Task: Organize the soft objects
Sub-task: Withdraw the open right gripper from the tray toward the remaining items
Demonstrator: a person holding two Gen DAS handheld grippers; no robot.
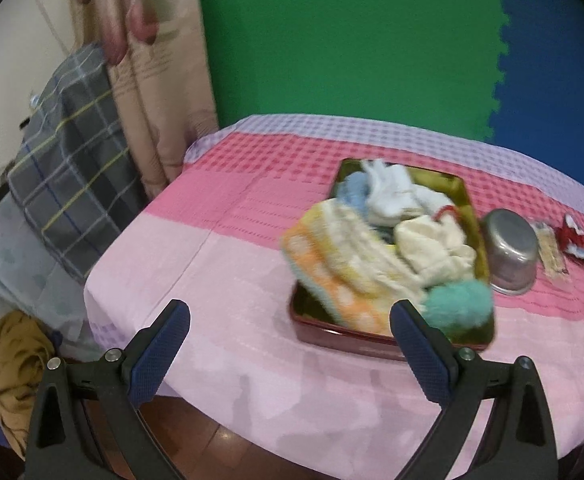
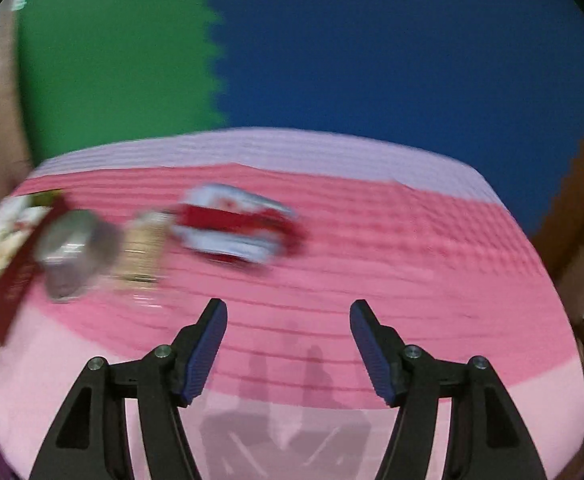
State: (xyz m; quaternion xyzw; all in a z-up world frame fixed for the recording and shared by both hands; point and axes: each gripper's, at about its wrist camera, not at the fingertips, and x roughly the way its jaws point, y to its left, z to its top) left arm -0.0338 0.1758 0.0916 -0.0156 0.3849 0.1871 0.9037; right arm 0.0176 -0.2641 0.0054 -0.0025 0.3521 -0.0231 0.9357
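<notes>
Only the left wrist view shows the tray (image 1: pixel 474 200) clearly: it sits on the pink surface (image 1: pixel 219 264), heaped with soft cloths (image 1: pixel 376 248) and a teal pompom (image 1: pixel 460 300). The right view is blurred; a red-white item (image 2: pixel 237 224) lies ahead there. The left claw (image 1: pixel 289 314) and the right claw (image 2: pixel 287 312) both stand wide open, holding nothing.

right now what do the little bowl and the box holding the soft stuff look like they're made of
The small bowl looks like metal, probably stainless steel: dull silver with soft highlights, lying upside down. The rectangular box looks like a tin: glossy gold-green inside, dark red outside, thin rolled rim. Blur leaves this uncertain.
</notes>
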